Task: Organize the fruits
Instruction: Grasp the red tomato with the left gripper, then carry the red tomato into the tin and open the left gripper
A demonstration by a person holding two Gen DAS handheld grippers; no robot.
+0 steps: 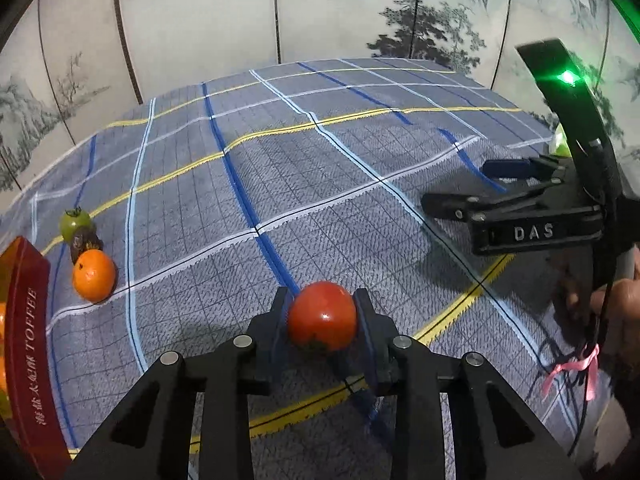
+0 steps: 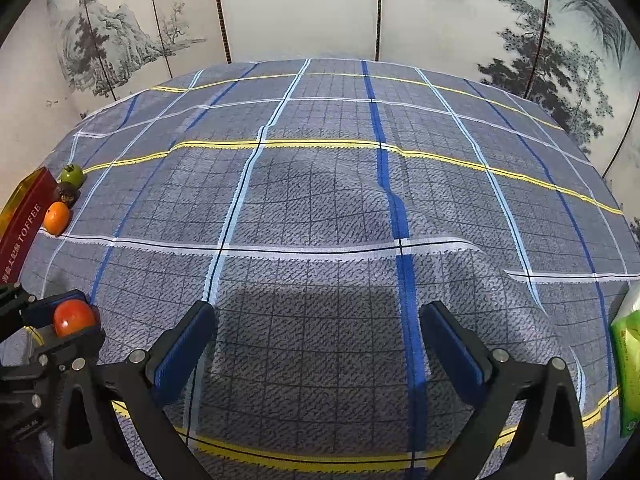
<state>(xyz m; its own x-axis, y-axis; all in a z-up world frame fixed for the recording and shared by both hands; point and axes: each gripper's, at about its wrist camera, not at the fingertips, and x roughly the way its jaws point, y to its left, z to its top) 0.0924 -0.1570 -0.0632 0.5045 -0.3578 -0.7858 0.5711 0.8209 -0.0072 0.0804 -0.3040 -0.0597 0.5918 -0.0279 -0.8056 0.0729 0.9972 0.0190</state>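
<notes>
My left gripper (image 1: 322,312) is shut on a red tomato (image 1: 322,317) and holds it just above the cloth; both also show in the right wrist view (image 2: 74,317). At the left an orange (image 1: 94,275), a dark brown fruit (image 1: 85,242) and a green tomato (image 1: 75,222) lie in a row beside a red toffee box (image 1: 26,320). They also show in the right wrist view: orange (image 2: 57,218), brown fruit (image 2: 66,193), green tomato (image 2: 72,174). My right gripper (image 2: 318,344) is open and empty over the cloth, seen from the left wrist too (image 1: 476,184).
A blue checked tablecloth (image 2: 320,200) with wrinkles covers the table. A green packet (image 2: 628,368) lies at the right edge. A painted folding screen (image 2: 300,8) stands behind the table. A hand with a pink ribbon (image 1: 576,368) is at the right.
</notes>
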